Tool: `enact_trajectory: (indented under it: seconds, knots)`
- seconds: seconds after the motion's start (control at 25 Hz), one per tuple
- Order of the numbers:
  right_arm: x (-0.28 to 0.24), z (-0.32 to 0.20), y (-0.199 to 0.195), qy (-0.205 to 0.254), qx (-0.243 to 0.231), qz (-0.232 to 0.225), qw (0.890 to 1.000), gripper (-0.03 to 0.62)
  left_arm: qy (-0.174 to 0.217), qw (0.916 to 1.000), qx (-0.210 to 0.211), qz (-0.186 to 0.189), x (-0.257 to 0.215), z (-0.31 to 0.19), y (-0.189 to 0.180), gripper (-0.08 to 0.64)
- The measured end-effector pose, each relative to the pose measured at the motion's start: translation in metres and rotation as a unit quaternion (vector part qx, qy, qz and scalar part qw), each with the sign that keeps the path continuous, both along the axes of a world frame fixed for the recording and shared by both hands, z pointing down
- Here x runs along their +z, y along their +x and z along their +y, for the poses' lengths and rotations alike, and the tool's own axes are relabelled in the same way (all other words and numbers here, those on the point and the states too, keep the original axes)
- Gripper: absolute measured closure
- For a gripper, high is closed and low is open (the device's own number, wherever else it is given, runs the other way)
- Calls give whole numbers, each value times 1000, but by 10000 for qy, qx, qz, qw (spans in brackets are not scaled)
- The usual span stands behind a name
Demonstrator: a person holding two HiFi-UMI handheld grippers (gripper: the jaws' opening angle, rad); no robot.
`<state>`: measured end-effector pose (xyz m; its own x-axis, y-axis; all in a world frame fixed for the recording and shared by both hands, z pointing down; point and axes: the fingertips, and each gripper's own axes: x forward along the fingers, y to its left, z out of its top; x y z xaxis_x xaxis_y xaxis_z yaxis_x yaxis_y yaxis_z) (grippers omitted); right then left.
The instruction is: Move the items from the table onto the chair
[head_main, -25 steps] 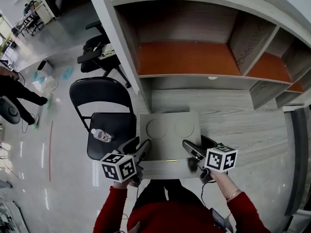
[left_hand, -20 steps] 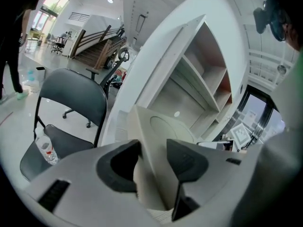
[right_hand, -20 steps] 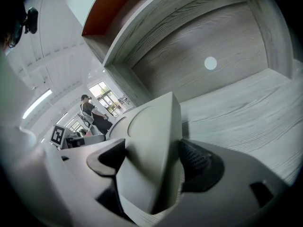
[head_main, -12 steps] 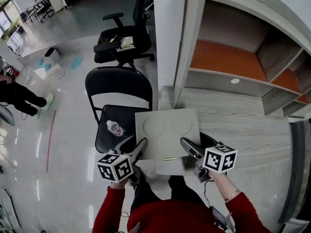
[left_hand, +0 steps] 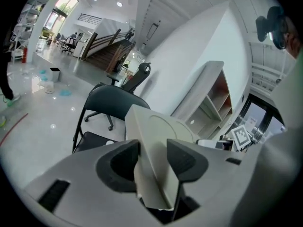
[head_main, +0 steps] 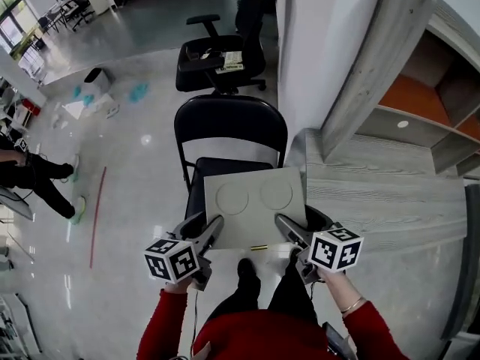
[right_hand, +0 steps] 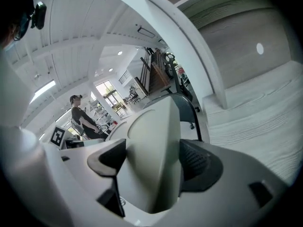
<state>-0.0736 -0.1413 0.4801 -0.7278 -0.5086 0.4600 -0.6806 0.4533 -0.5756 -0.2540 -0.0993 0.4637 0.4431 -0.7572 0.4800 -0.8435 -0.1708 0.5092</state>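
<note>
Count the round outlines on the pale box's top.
2, side by side on the box: left circle, right circle. The left gripper and right gripper cover its near corners, perhaps hiding more.

The flat grey box [head_main: 255,205] covers most of the folding chair [head_main: 231,126] seat, so I can't tell what lies there. In both gripper views its near edge sinks out of sight between my jaws. Whatever sits on the office chair [head_main: 196,70] is too small to tell. The left edge cuts off a person [head_main: 26,169].
</note>
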Motion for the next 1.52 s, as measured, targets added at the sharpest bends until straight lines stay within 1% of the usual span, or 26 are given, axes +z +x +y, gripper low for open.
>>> enact_trajectory:
  seconds: [0.12, 0.24, 0.36, 0.52, 0.68, 0.88, 1.08, 1.32, 1.52]
  knots:
    - [3, 10, -24, -27, -124, 46, 9999, 228, -93, 9999, -129, 42, 5, 15, -23, 362]
    - [7, 18, -40, -88, -204, 66, 9997, 229, -207, 9993, -290, 106, 11, 29, -38, 362]
    - [14, 29, -48, -181, -253, 68, 9995, 232, -331, 9986, -384, 156, 19, 44, -45, 362]
    - [30, 47, -55, -316, -223, 98, 9992, 236, -389, 9984, -391, 149, 34, 59, -54, 362]
    - [55, 69, -65, -605, 34, 85, 9981, 236, -572, 9979, -229, 181, 56, 73, -66, 362]
    - [80, 89, -85, -637, 493, 99, 9967, 239, -699, 9971, 199, 217, 85, 78, -92, 362]
    - [109, 90, -104, -677, 779, 50, 9946, 241, -664, 9964, 522, 76, 112, 68, -112, 362]
    - [151, 84, -111, -731, 893, 83, 9933, 242, -694, 9955, 650, 6, 154, 56, -118, 362]
    - [206, 77, -109, -769, 974, 70, 9922, 242, -659, 9958, 637, -2, 207, 47, -117, 362]
